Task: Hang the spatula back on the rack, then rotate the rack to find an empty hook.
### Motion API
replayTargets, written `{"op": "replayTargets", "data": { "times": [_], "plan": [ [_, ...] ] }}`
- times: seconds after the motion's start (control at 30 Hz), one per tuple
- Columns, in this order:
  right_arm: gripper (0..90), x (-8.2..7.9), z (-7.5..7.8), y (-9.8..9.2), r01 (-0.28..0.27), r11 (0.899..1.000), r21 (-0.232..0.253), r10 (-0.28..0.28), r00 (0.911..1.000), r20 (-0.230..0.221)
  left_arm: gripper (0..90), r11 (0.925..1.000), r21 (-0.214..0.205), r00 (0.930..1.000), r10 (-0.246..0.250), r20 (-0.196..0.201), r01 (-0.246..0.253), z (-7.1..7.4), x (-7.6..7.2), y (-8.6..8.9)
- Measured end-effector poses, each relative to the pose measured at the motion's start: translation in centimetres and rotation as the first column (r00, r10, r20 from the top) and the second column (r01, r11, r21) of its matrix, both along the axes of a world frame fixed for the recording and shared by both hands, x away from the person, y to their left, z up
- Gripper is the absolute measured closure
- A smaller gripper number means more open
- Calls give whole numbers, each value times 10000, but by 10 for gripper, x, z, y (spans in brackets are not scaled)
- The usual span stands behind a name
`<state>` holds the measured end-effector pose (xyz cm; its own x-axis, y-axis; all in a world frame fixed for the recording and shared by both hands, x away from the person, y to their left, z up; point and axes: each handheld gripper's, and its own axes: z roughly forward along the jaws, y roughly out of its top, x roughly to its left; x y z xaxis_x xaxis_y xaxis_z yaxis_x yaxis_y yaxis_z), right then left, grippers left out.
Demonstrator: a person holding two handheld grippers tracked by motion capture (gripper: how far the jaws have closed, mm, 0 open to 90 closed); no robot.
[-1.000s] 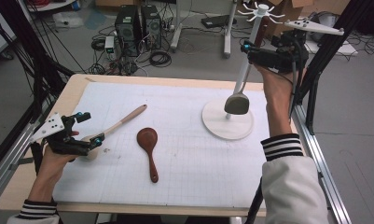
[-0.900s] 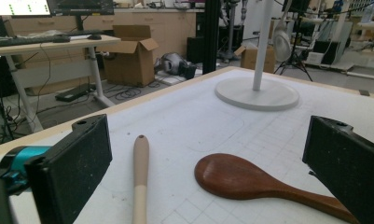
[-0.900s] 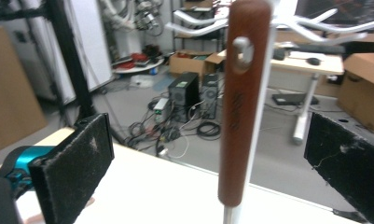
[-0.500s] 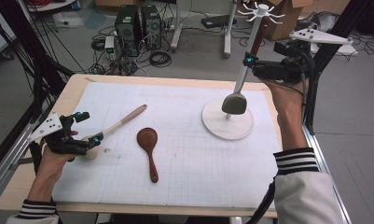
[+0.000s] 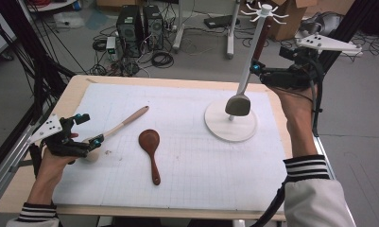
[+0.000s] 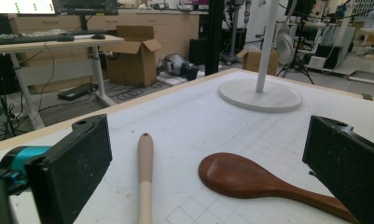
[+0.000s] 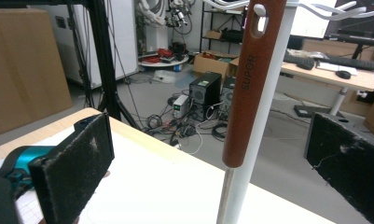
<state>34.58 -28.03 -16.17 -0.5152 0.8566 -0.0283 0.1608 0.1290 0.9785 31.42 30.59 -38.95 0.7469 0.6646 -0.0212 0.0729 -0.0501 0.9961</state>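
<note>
High view: the right tongs [image 5: 259, 72], upper right of the frame, stand wide open beside the brown handle of a spatula [image 5: 246, 85] that hangs from the white rack [image 5: 230, 126]. The jaws have just been opening; the handle lies between them, but the pads do not press on it. My reading is that the hanging step is done and the release is in hand. At lower left the left tongs [image 5: 90, 135] rest on the bench [image 5: 45, 189], jaws apart around the thick end of the pale spoon [image 5: 123, 124]; the dark spoon [image 5: 150, 151] lies just right of it, mid-frame.

Left gripper view: both pads are spread wide, the pale spoon's handle [image 6: 145, 177] runs up between them untouched, and the dark spoon [image 6: 250, 179] sits at lower right. Next, I judge, these jaws must close on the pale spoon and lift it toward the rack [image 6: 264, 91].

Right gripper view: the handle [image 7: 252, 84] hangs at centre, clear of both pads, its hole at the top. "SUPOR" runs along it.
</note>
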Motion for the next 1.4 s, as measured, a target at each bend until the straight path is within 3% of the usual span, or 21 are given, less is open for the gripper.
{"op": "replayTargets", "data": {
  "times": [0.33, 0.53, 0.67, 0.73, 0.9, 1.0, 1.23, 1.3, 1.4],
  "plan": [
    [9, 0, -3, -3, -223, 9994, 246, 214, 9992, 332, 17, 10000, -65, 10000, -5, 32, 5, 1, 0, 1],
    [75, 0, -1, -7, -451, 9986, 280, 439, 9981, 441, 17, 10000, -87, 9999, 8, 101, -7, 2, -1, 0],
    [189, -1, 2, -13, -617, 9977, 273, 603, 9971, 473, 17, 10000, -53, 10000, 10, 97, -10, 2, -1, 0],
    [301, -2, 3, -17, -780, 9965, 291, 769, 9964, 370, 17, 10000, -52, 10000, 2, 90, -1, 2, -1, 0],
    [467, -1, 5, -27, -1170, 9926, 339, 1160, 9928, 295, 17, 10000, -10, 10000, -18, 95, 18, 2, 0, 0],
    [580, 0, 5, -33, -1215, 9913, 509, 1206, 9925, 220, 17, 10000, -10, 10000, -24, 90, 24, 2, 0, 0],
    [847, 3, 9, -43, -1202, 9920, 383, 1195, 9926, 204, 17, 10000, -6, 10000, 3, 92, -3, 2, 0, 1],
    [896, 5, 10, -45, -1339, 9906, 267, 1335, 9909, 157, 17, 10000, -37, 10000, 9, 89, -9, 2, 0, 1],
    [897, 7, 12, -48, -1317, 9911, 211, 1316, 9913, 56, 17, 10000, -40, 10000, 33, 85, -33, 2, 0, 2]
  ]
}}
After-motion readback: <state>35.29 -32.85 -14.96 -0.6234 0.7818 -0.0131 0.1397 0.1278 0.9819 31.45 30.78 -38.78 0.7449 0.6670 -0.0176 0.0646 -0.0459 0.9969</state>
